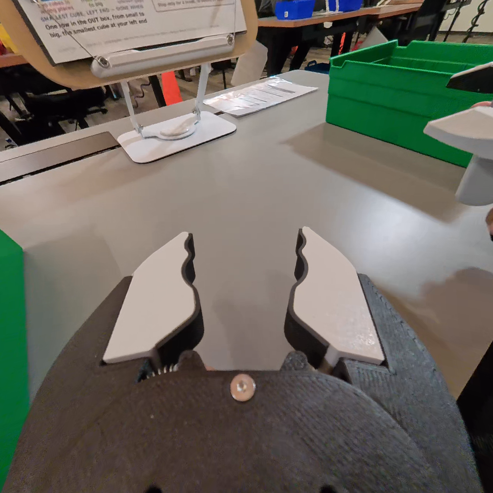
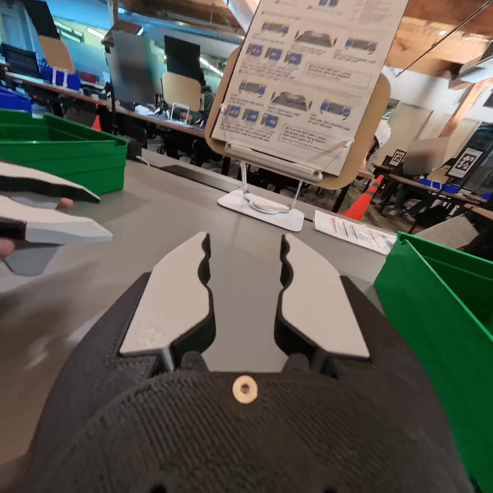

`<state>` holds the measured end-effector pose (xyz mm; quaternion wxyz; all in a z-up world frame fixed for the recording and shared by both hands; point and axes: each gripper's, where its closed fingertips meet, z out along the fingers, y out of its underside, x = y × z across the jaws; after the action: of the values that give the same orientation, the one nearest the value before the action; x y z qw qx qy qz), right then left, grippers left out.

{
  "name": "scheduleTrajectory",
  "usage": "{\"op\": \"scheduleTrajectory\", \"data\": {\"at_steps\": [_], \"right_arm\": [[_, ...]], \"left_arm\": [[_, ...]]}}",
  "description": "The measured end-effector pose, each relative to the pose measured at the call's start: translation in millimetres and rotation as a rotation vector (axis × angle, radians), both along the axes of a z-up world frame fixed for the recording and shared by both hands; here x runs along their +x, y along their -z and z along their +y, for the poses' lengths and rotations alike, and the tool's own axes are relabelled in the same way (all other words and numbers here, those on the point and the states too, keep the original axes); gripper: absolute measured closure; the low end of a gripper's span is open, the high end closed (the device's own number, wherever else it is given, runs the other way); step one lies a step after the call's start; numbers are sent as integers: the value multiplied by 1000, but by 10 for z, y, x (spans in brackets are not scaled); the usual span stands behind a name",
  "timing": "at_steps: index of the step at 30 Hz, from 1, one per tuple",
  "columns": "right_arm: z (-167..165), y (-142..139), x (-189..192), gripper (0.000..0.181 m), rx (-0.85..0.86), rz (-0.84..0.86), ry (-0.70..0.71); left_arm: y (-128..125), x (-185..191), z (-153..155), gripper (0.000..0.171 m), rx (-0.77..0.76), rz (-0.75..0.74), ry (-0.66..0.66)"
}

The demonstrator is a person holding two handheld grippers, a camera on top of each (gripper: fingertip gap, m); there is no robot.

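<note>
Above the grey table (image 1: 240,186), the left gripper (image 1: 245,240) hangs with its two fingers spread wide apart, and nothing sits between them. Past its tips, at the far edge of the table, stands a white stand (image 1: 176,136) that holds up a printed sheet (image 1: 138,29) on a tan board. Just right of the stand lies a paper in a clear sleeve (image 1: 261,96). Right of the stand, farther along the table, sits a green bin (image 1: 394,106), and a bit of another green bin (image 1: 10,320) shows well to the left of the stand, close to the gripper. The right gripper (image 2: 245,245) also hangs over the table, and its fingers are apart too, though the gap is a little smaller, with nothing in it. It looks toward the same stand (image 2: 261,210) and sheet (image 2: 306,80). Right of the stand, in this view, are the sleeve (image 2: 354,234) and a green bin (image 2: 432,306), and a green bin (image 2: 66,157) sits left of the stand. Behind the stand, off the table, is an orange cone (image 2: 362,202). Each gripper shows at the side of the other's view, blurry, with a fingertip of the person near it.
</note>
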<state>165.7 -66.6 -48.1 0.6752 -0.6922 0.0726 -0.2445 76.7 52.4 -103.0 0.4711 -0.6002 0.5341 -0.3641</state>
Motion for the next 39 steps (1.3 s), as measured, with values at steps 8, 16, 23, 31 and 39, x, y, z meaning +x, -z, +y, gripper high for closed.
{"op": "scheduleTrajectory", "data": {"at_steps": [8,16,23,31,39], "right_arm": [[113,286,-53,108,-113,56,-37],[185,397,-116,95,-161,125,-92],[205,402,-170,103,-157,159,-164],[275,353,-627,110,-122,249,-484],[277,372,-655,112,-127,324,-530]], "left_arm": [[-24,-11,-48,97,-17,-2,17],[3,8,-149,91,-165,3,72],[-81,10,-329,91,-260,-43,198],[-109,-29,-693,92,-260,-31,419],[-117,-68,-778,97,-280,-30,486]]}}
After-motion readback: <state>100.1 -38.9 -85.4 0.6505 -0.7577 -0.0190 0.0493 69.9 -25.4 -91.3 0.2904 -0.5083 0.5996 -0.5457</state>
